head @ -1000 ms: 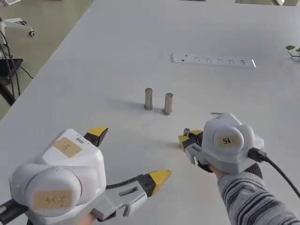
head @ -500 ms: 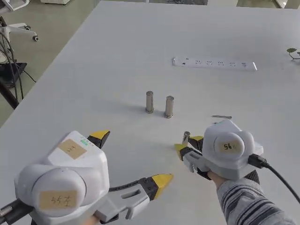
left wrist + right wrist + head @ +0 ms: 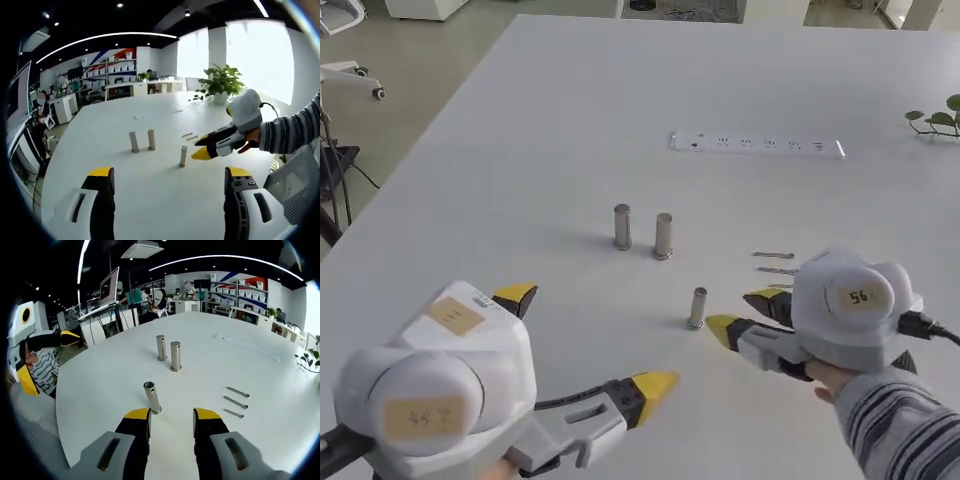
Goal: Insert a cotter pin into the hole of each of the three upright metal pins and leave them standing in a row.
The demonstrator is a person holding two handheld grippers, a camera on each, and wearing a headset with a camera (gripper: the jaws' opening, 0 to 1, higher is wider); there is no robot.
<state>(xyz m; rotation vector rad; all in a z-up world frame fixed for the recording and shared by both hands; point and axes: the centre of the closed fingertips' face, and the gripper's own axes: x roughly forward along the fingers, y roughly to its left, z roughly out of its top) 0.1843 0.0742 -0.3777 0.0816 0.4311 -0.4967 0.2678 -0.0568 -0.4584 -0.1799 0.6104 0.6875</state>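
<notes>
Two metal pins (image 3: 622, 226) (image 3: 663, 236) stand upright side by side mid-table. A third pin (image 3: 697, 308) stands alone nearer me, slightly to their right. My right gripper (image 3: 738, 311) is open just right of it, its yellow tips apart and not touching it. In the right gripper view that third pin (image 3: 152, 397) rises just ahead of the left jaw, with the pair (image 3: 161, 347) (image 3: 175, 356) behind. Three cotter pins (image 3: 235, 402) (image 3: 777, 270) lie flat to the right. My left gripper (image 3: 585, 340) hovers wide open at the near left, holding nothing.
A white power strip (image 3: 755, 144) lies across the far side of the white table (image 3: 520, 150). Plant leaves (image 3: 935, 115) show at the far right edge. The table's left edge drops to the floor, where office chairs stand. People sit at desks in the background.
My right gripper has drawn back to the right from the third pin, which now stands free on the table. The head camera has shifted; the left gripper stays put.
</notes>
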